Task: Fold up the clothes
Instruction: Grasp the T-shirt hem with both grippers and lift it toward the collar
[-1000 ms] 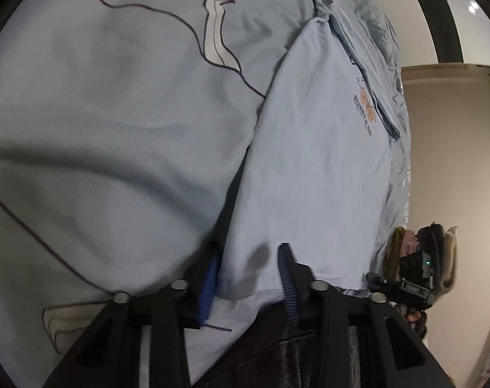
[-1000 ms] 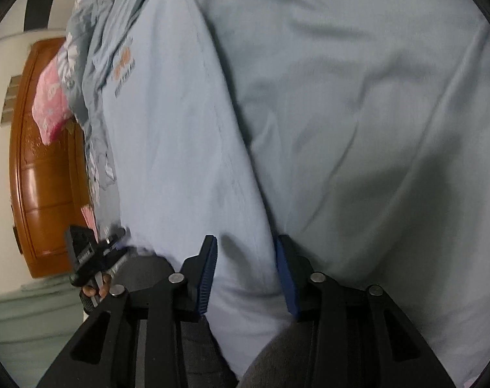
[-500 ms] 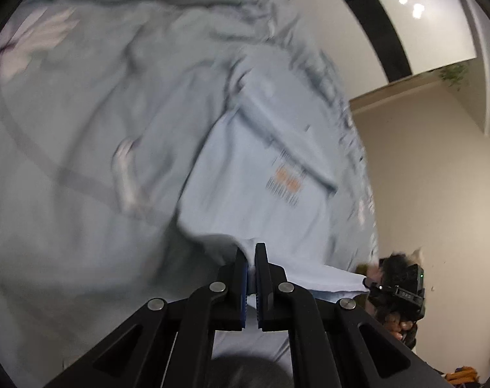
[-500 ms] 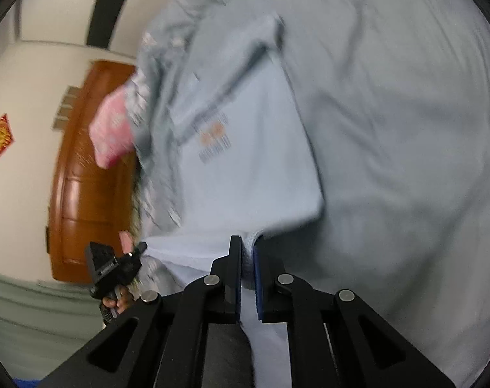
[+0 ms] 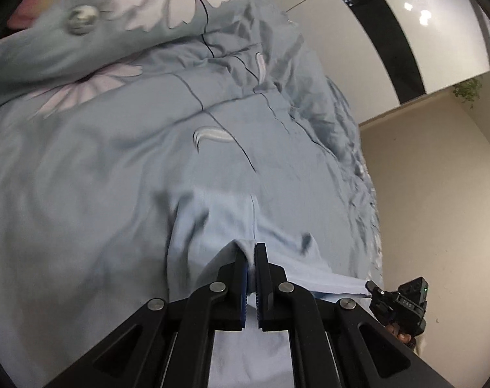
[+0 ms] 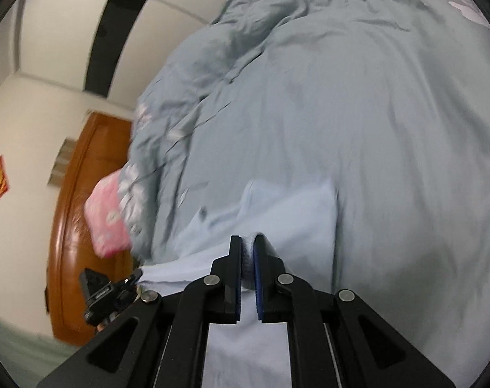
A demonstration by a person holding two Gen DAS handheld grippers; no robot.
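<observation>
Both grippers — left (image 5: 250, 258) and right (image 6: 248, 252) — are clamped on the shirt's (image 6: 293, 220) edge above the bed (image 5: 115, 161). It seems lifted for a fold — blur hides the crease.

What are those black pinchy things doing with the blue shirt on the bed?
A person holds a gripper in each hand and is folding a light blue shirt on a bed covered by a flowered blue-grey quilt. The left gripper and the right gripper are each shut on one edge of the shirt, lifting it up off the quilt.
</observation>
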